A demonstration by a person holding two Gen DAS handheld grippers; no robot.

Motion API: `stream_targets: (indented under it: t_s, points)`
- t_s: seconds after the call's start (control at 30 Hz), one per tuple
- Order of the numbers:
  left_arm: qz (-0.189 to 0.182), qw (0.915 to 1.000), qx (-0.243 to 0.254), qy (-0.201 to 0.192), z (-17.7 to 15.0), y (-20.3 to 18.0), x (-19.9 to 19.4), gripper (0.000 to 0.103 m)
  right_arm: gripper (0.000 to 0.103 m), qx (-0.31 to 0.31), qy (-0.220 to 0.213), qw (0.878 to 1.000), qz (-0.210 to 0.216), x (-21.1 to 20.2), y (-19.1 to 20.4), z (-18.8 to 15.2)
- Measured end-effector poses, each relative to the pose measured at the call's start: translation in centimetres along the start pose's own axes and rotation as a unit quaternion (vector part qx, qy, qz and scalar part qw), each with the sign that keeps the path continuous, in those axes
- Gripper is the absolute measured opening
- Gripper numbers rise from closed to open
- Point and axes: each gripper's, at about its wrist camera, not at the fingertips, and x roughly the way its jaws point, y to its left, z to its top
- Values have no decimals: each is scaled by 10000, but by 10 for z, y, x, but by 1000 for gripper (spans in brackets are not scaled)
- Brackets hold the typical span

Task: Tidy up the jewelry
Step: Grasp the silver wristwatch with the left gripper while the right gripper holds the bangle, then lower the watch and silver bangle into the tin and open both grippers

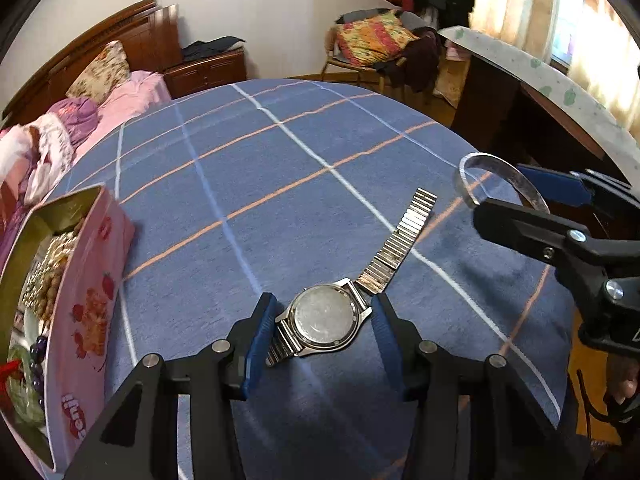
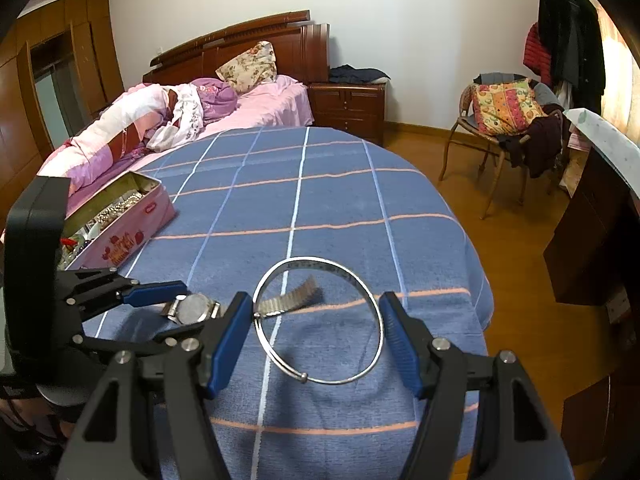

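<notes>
A silver watch point(image 1: 324, 320) with a metal band lies face down on the blue checked cloth point(image 1: 260, 184). My left gripper point(image 1: 323, 304) has its blue pads against the two ends of the case. In the right wrist view the same watch point(image 2: 192, 309) sits between the left gripper's fingers point(image 2: 156, 292). My right gripper point(image 2: 316, 304) is shut on a thin silver bangle point(image 2: 320, 259), one pad on each side of the ring. The bangle point(image 1: 480, 157) is held above the cloth at the right. A pink tin point(image 1: 92, 280) with beads and chains inside stands open at the left.
The round table's edge drops to a wooden floor point(image 2: 520, 260) at the right. A dark desk point(image 2: 592, 232) stands close on the right. A chair piled with clothes point(image 2: 508, 120) and a bed point(image 2: 248, 108) lie beyond the table.
</notes>
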Motion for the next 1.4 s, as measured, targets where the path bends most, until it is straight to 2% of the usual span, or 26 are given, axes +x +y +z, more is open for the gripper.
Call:
stream_targets:
  t_s: [0.5, 0.9, 1.23, 1.4]
  points:
    - [466, 9944, -657, -688, -4, 44, -48, 49, 68, -267, 44, 9995, 184, 4, 32, 4]
    - [592, 9858, -1126, -1092, -5, 79, -83, 49, 68, -441, -88, 9984, 355, 2, 58, 17]
    - [654, 9760, -1338, -1592, -5, 101, -128, 49, 68, -741, -319, 9950, 594, -4, 92, 39]
    - [817, 9695, -1472, -1783, -5, 118, -143, 49, 68, -934, -449, 9919, 731, -6, 112, 49]
